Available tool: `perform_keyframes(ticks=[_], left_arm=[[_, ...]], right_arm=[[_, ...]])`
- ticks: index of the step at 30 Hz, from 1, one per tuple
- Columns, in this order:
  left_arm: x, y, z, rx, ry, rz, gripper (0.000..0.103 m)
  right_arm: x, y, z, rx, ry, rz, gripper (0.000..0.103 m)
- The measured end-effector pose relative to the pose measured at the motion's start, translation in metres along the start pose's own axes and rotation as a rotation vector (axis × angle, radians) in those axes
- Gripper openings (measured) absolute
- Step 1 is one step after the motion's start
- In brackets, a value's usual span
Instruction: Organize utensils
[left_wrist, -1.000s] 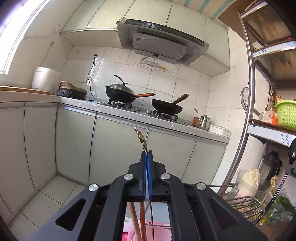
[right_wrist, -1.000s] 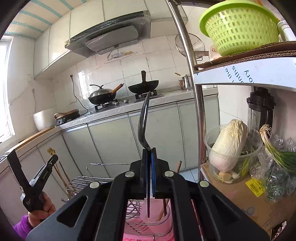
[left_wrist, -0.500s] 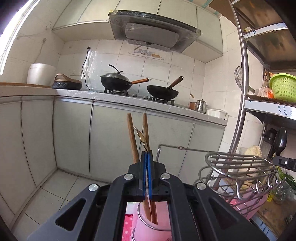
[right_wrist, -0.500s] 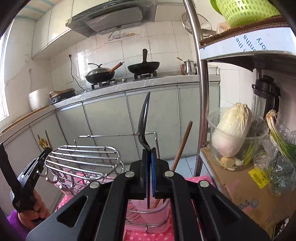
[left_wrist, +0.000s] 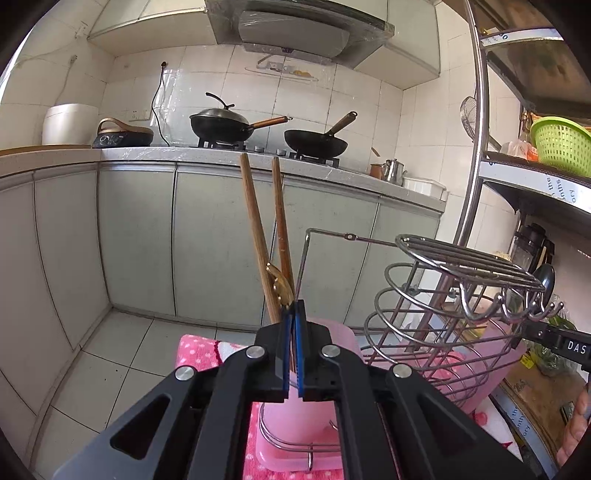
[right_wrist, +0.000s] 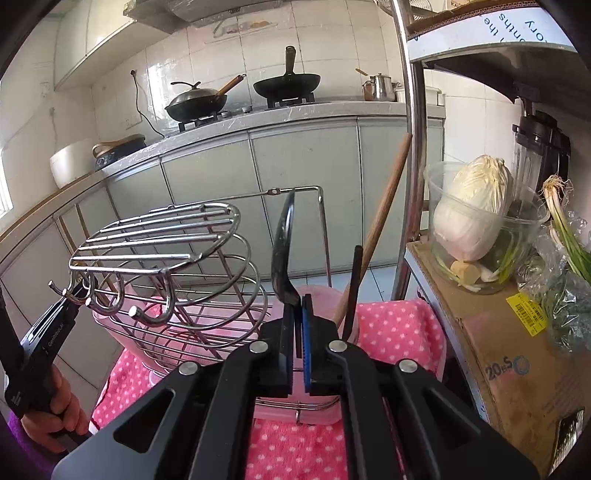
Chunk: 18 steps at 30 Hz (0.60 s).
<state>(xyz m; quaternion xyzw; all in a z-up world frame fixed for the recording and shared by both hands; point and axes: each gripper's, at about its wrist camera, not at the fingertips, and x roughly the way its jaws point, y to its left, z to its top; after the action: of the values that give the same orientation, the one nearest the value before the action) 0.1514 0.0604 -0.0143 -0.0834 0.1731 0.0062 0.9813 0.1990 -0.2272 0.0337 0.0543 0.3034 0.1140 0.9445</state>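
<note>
Utensils here are thin, stiff, light and likely slippery: the left tool (left_wrist: 293, 314) pinches a gold spoon (left_wrist: 279, 283) and the right tool (right_wrist: 298, 306) a black spoon (right_wrist: 282, 245), each by its handle, just above the pink cup (left_wrist: 295, 417), probably best gripped mid-handle.

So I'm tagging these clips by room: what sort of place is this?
A home kitchen, most likely. Two woks sit on a gas hob under a range hood, and a wire dish rack stands in front beside a shelf with a cabbage.
</note>
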Motion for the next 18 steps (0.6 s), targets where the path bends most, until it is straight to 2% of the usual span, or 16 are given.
perform_keyframes(ticks=[4, 6, 8, 9, 12, 18], left_arm=[[-0.002, 0.000, 0.001, 0.023, 0.031, 0.022, 0.007], [-0.002, 0.001, 0.003, 0.023, 0.065, 0.013, 0.020], [-0.002, 0.001, 0.006, 0.029, 0.094, -0.004, 0.029], [-0.003, 0.001, 0.008, 0.033, 0.102, -0.006, 0.031], [-0.009, 0.005, 0.013, 0.011, 0.114, -0.010, 0.031], [-0.033, 0.012, 0.014, -0.045, 0.147, -0.032, 0.031]], right_arm=[[0.001, 0.001, 0.000, 0.002, 0.019, 0.017, 0.005], [0.004, 0.001, 0.001, 0.005, 0.046, 0.024, 0.006], [0.006, -0.001, 0.001, 0.014, 0.068, 0.028, 0.012], [0.005, -0.002, 0.000, 0.019, 0.071, 0.029, 0.020], [-0.006, -0.007, -0.002, 0.039, 0.047, 0.043, 0.032], [-0.038, -0.011, -0.011, 0.055, 0.019, 0.041, 0.033]])
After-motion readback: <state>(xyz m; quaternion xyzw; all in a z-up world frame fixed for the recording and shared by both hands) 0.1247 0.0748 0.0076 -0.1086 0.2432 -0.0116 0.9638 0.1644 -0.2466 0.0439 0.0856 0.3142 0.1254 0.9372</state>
